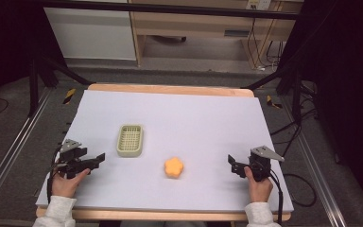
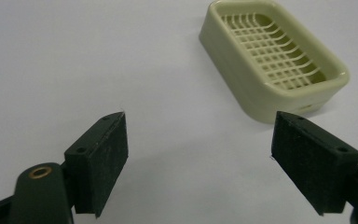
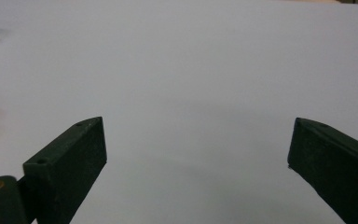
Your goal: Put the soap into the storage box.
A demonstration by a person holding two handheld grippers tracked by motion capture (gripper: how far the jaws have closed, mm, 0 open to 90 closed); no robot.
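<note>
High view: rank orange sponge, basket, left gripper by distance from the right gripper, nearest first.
From the right gripper:
1. Orange flower-shaped sponge, just to its left, near the table's front middle.
2. Pale green basket, farther left and a bit farther back.
3. Left gripper, at the table's left edge.

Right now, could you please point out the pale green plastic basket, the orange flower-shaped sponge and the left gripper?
Pale green plastic basket (image 2: 324,77): left gripper view, its near rim.
Orange flower-shaped sponge (image 1: 174,167): high view, top centre.
Left gripper (image 1: 99,158): high view, between its open jaws.
</note>
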